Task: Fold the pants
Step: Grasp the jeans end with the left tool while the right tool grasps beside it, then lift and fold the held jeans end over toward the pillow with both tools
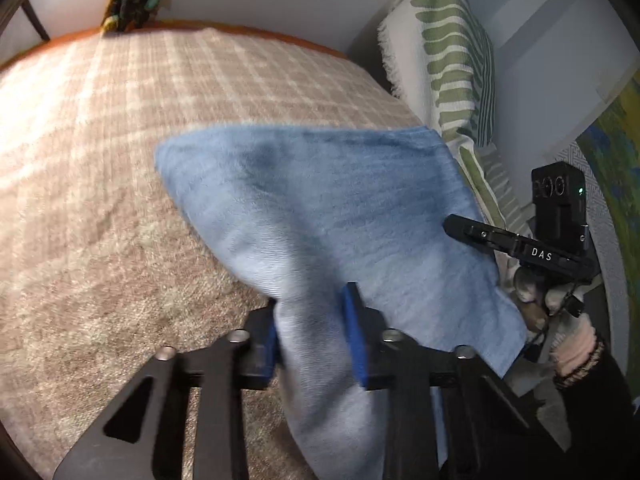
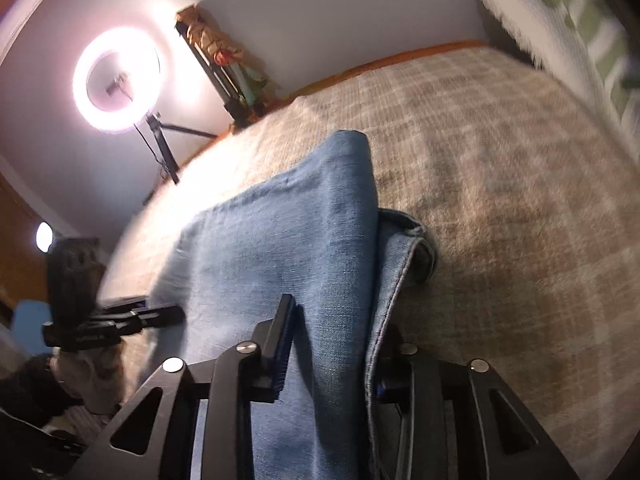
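pants point(image 1: 340, 208) blue denim, on the plaid bedspread point(image 1: 120, 140), near edge lifted | left gripper point(image 1: 316, 332) clamps a bunched fold | right gripper point(image 2: 332, 344) pinches the seamed edge | soft, limp, fairly heavy; likely sags between grips, best taken at hems

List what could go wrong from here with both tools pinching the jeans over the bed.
1. The left tool pinches only a thin bunch of the jeans; it may slip out when pulled.
2. At the right tool, a hemmed edge curls loose outside the grip, so the fold may come out uneven.
3. The jeans could drag and rumple the plaid blanket.
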{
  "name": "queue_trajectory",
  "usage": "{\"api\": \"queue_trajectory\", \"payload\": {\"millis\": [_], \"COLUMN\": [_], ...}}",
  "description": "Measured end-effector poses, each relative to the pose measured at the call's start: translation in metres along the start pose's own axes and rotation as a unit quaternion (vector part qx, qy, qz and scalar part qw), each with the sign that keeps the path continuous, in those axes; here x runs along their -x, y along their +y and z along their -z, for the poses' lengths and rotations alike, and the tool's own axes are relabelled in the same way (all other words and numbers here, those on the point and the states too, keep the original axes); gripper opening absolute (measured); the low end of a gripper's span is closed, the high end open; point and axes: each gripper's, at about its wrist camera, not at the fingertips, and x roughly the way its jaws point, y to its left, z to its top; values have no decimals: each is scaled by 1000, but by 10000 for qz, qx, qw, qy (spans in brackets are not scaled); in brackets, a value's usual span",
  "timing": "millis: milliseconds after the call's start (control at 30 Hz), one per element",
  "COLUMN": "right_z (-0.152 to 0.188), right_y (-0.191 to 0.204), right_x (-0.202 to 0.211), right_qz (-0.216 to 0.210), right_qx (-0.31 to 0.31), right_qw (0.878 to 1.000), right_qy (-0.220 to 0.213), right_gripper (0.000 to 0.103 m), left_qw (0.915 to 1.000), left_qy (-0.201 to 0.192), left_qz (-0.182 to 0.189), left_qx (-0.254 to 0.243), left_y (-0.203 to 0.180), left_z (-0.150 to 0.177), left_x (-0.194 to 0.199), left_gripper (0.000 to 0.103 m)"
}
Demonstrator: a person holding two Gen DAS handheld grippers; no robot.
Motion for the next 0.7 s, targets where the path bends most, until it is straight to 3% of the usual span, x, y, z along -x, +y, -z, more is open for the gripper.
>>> {"api": "queue_trajectory", "payload": {"millis": [267, 700], "right_z": [-10, -40], "right_y": [43, 77], "right_x": [23, 43], "right_qz": [780, 1065], "right_qx": [517, 712], "right_qw": [9956, 9906], "right_qy": [-92, -472], "right_gripper": [17, 10], "left_qw": [9985, 9961], "left_qy": [-364, -655], "left_qz": [-8, 159], "left_qx": [-402, -569], "left_y": [-20, -20], "left_z": [-3, -27], "left_x": [20, 45], "left_gripper": [16, 14]}}
